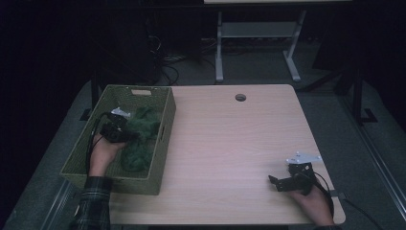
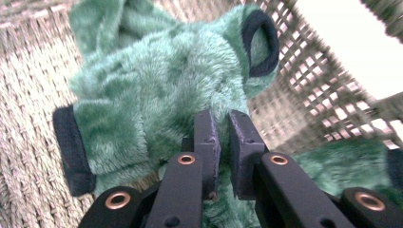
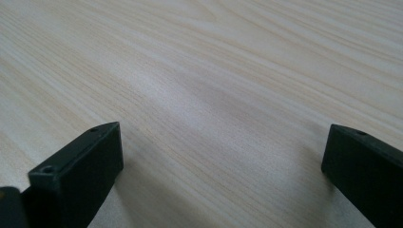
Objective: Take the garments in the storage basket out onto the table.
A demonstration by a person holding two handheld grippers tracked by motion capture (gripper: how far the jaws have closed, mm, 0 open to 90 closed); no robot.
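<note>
In the woven basket [image 1: 163, 125] at the table's left edge, the left gripper [image 2: 222, 124] has its jaws pinched on the green fleece garment [image 2: 157, 90] lying inside, while the right gripper [image 1: 274, 181] rests on the wooden table [image 1: 230, 143] with jaws spread wide.

Dim room, grey floor [image 1: 268, 72], white-legged desk [image 1: 258, 28] behind.

**A dim lab or test room**

You worked in what looked like a lab: a bare light-wood table [image 1: 230, 143] with a cable hole [image 1: 240, 97], grey carpet, loose cables [image 1: 167, 67] trailing by dark equipment, and a second metal-framed bench [image 1: 258, 33] behind.
</note>
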